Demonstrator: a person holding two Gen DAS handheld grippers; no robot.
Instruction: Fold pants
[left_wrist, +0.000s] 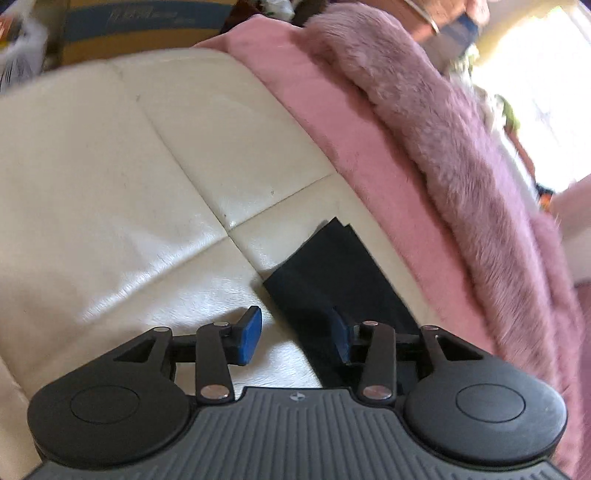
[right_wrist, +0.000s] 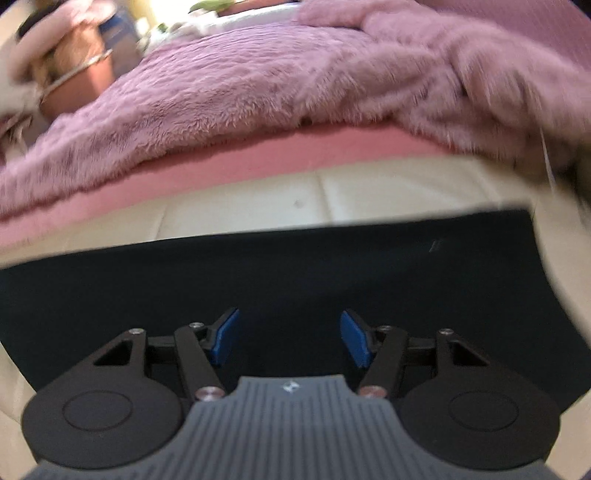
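Since the pants (right_wrist: 280, 269) look like thin, limp, lightweight cloth, we judge they will sag and slide on the glossy cream cushion (left_wrist: 122, 177), so we would pinch them at a corner or hem. They are plain black, lying flat near the cushion's pink-blanket edge. Our left gripper (left_wrist: 295, 334) stands parted, empty, over their corner; our right gripper (right_wrist: 290, 338) gapes above their middle, holding nothing.

Both wrist views steeply down, close over cream cushion (left_wrist: 110, 166), sharing black pants (right_wrist: 295, 266).
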